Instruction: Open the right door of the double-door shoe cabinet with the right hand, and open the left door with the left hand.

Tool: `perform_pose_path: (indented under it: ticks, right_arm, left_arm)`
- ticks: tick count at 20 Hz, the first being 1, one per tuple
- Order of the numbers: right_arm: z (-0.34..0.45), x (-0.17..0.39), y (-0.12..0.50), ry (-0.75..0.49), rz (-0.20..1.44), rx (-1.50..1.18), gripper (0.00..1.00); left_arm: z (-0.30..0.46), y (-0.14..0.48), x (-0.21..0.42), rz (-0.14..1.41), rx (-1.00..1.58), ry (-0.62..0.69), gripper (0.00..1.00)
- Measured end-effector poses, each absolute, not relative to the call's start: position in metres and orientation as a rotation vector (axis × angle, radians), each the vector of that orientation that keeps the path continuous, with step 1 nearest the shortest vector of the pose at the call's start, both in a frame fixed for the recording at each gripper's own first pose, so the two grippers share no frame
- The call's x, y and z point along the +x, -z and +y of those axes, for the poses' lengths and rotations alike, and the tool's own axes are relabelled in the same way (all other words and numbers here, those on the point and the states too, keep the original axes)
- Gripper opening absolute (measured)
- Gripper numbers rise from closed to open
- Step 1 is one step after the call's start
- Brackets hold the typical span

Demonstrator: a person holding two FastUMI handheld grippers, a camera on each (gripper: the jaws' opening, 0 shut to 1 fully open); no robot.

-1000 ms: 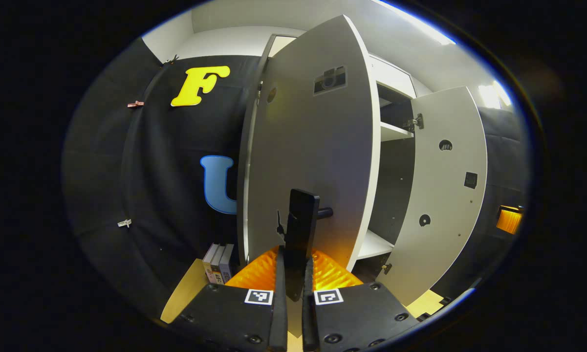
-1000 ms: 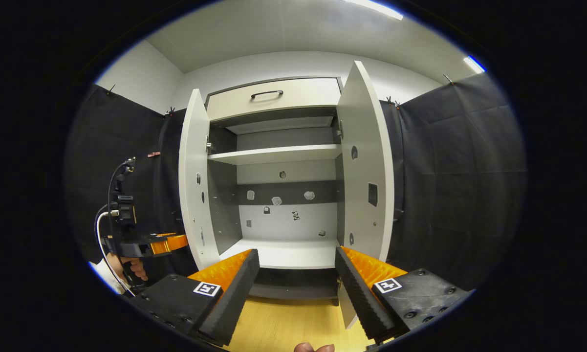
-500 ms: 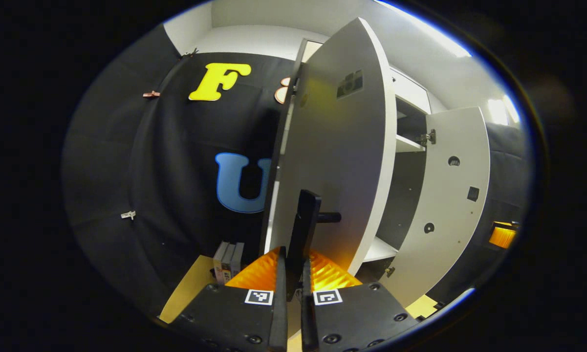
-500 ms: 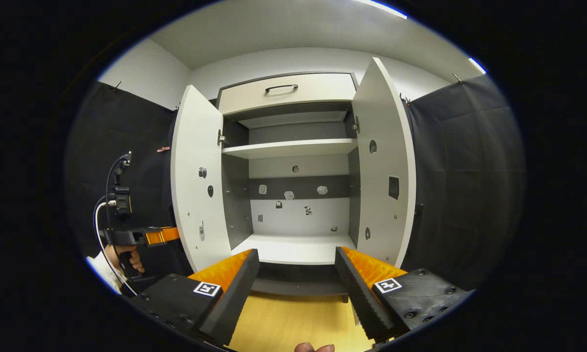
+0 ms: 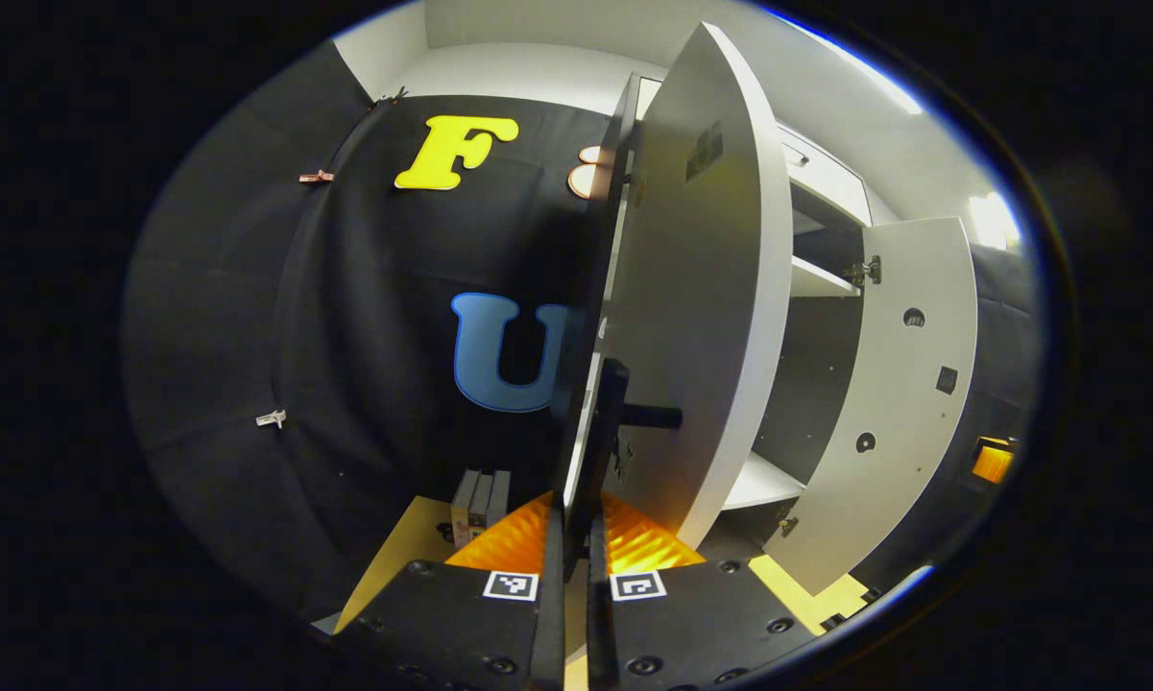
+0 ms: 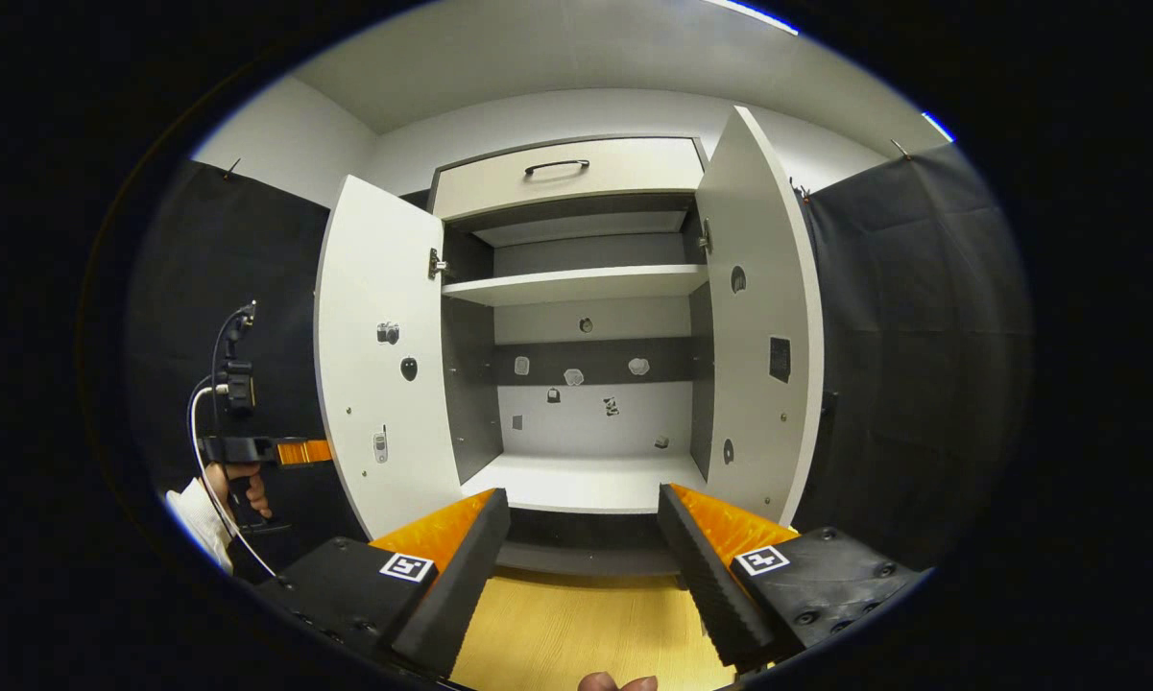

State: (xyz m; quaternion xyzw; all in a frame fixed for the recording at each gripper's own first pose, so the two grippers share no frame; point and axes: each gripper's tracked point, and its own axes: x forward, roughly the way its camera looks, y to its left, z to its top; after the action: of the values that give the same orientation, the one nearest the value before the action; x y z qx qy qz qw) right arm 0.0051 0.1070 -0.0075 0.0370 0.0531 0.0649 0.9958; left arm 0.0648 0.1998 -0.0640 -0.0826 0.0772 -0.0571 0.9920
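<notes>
Doors of the shoe cabinet [image 6: 576,288] both stand swung out. In the left gripper view the left tool [image 5: 573,537] is pressed together on the dark handle [image 5: 607,432] of the left door [image 5: 701,317], at 6 o'clock. In the right gripper view the right tool [image 6: 584,557] is spread wide, clear of the right door [image 6: 758,326] at 2 o'clock

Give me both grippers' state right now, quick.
Left gripper: shut on the left door handle.
Right gripper: open, holding nothing, facing the open cabinet.
</notes>
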Motion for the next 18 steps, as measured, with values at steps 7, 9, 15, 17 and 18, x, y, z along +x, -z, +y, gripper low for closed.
perform_pose_path:
  ticks: [7,9,15,17,18]
  right_arm:
    - [0.098,0.010,0.010,-0.117,0.112,0.106,0.98]
    - [0.092,0.013,0.010,-0.104,0.112,0.113,1.00]
    - [0.078,0.022,0.013,-0.070,0.125,0.086,0.98]
    - [0.075,0.022,0.010,-0.069,0.115,0.073,0.98]
    - [0.074,0.023,0.008,-0.068,0.110,0.068,0.98]
  left_arm:
    - [0.205,0.058,0.048,0.145,-0.112,0.076,0.11]
    - [0.204,0.052,0.037,0.131,-0.093,0.061,0.14]
    - [0.194,0.028,0.013,0.085,-0.055,0.036,0.12]
    - [0.185,0.025,0.005,0.087,-0.044,0.043,0.14]
    - [0.182,0.025,0.001,0.092,-0.036,0.044,0.20]
